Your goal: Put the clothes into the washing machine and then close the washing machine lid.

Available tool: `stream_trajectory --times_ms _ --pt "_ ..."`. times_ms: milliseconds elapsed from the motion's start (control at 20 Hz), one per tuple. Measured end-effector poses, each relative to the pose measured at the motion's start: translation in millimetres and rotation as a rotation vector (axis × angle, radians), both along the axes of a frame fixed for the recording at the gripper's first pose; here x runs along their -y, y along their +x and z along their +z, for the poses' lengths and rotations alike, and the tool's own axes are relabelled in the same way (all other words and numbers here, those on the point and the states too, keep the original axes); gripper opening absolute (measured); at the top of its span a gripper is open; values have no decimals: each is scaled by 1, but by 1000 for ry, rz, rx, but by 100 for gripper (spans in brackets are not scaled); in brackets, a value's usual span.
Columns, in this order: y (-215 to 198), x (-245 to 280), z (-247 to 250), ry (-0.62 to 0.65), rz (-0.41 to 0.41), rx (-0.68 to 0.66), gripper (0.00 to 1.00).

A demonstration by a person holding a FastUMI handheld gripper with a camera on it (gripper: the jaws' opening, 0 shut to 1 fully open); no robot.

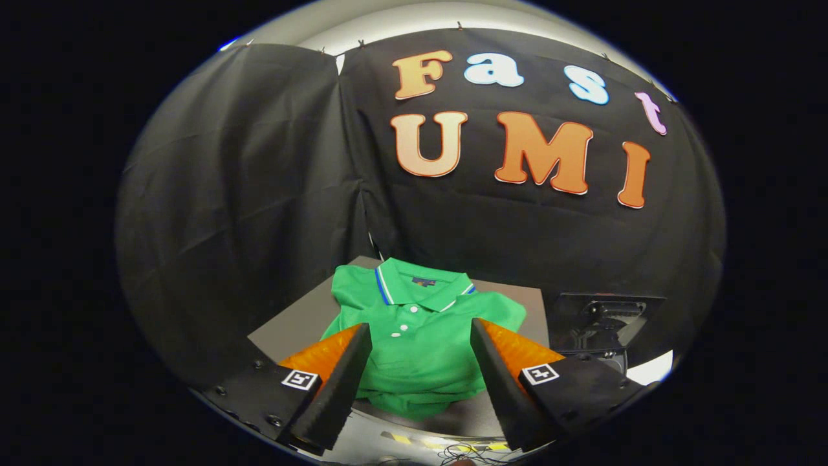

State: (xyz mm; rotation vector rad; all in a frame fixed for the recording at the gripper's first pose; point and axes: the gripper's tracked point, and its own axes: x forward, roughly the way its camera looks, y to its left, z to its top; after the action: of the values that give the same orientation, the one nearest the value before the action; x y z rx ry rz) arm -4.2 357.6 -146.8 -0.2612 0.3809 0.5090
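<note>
Gripper view shows you the gripper (420, 336) with its two fingers spread wide apart, neither one touching anything. Between the fingers and just ahead of them you see a green polo shirt (420, 336) lying folded on a grey desk (291, 323). Note the shirt's collar (424, 285): it faces away from you, toward the booth wall, and carries a white and blue stripe along its edge. A small dark label sits inside the neck, too small to make out. Two white buttons (401, 330) run down the placket below the collar, and the shirt front faces up. The near hem of the shirt reaches the desk's near edge, and its lower part bunches slightly there, between the two fingers. Your left finger overlaps the shirt's left side in the view, and your right finger overlaps its right side; you cannot tell from this view how high the fingers stand above the fabric. To the right of the desk, beyond the right finger, a dark box-shaped unit (605, 320) stands against the black cloth wall (246, 194); its details are too dim to identify. Below the fingers, yellow markings and thin dark cables (462, 452) lie on the floor.
</note>
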Motion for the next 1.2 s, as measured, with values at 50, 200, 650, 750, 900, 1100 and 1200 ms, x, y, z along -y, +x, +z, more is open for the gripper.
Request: stream_trajectory --times_ms 50,200,650,750,900,1100,1200 --pt "2 -3 -4 -17 0 4 99" --pt "7 -9 -20 -68 -5 5 100" --pt "14 -11 -68 -171 -14 -52 99" --pt "16 -12 -71 -170 -11 -49 98" --pt "17 -10 -74 -167 12 -35 98" --pt "20 -11 -77 -151 36 -38 69" --pt "20 -6 -76 -138 38 -51 48"
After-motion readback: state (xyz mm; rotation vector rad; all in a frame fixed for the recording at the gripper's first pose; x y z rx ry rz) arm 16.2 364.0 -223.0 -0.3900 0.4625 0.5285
